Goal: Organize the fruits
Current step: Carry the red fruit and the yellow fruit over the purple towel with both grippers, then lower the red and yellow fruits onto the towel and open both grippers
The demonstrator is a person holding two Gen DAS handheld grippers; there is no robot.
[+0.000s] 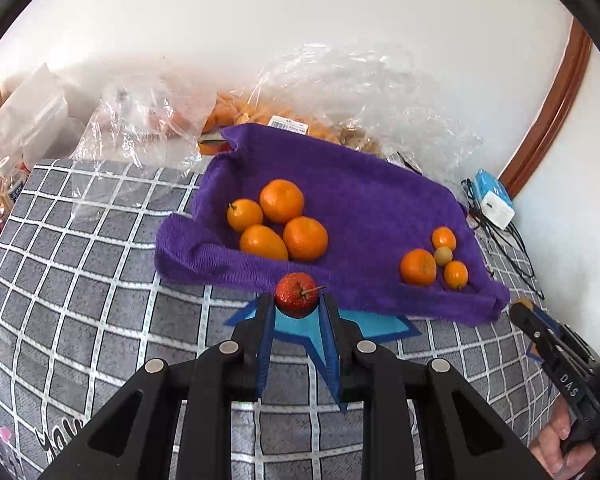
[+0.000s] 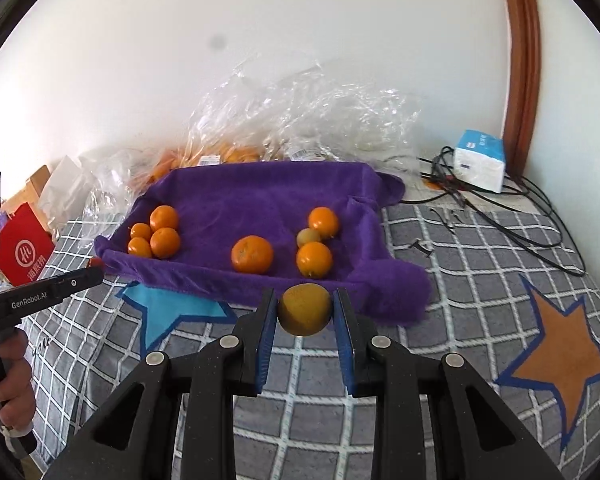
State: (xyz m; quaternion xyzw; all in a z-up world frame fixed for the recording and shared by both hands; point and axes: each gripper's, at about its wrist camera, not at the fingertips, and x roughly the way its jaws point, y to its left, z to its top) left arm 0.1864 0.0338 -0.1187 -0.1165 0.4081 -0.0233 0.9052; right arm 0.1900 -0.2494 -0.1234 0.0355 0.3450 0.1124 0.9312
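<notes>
A purple towel (image 1: 352, 184) (image 2: 260, 196) lies on the checked blanket. On it, several oranges (image 1: 282, 220) (image 2: 160, 232) sit grouped at the left. A second group of oranges (image 1: 418, 266) (image 2: 314, 258) with a small pale green fruit (image 1: 443, 256) (image 2: 308, 236) sits at the right. One orange (image 2: 252, 254) lies between the groups. My left gripper (image 1: 297, 300) is shut on a small red fruit (image 1: 296, 290) just before the towel's near edge. My right gripper (image 2: 305, 308) is shut on a dull yellow-brown fruit (image 2: 305, 309) at the towel's near edge.
Clear plastic bags (image 1: 340, 92) (image 2: 300, 120) with more oranges lie behind the towel. A tissue pack (image 2: 480, 160) and black cables (image 2: 500, 204) are at the right. A red bag (image 2: 22, 244) and a bottle (image 1: 10, 180) stand at the left. Star patches (image 2: 560, 352) mark the blanket.
</notes>
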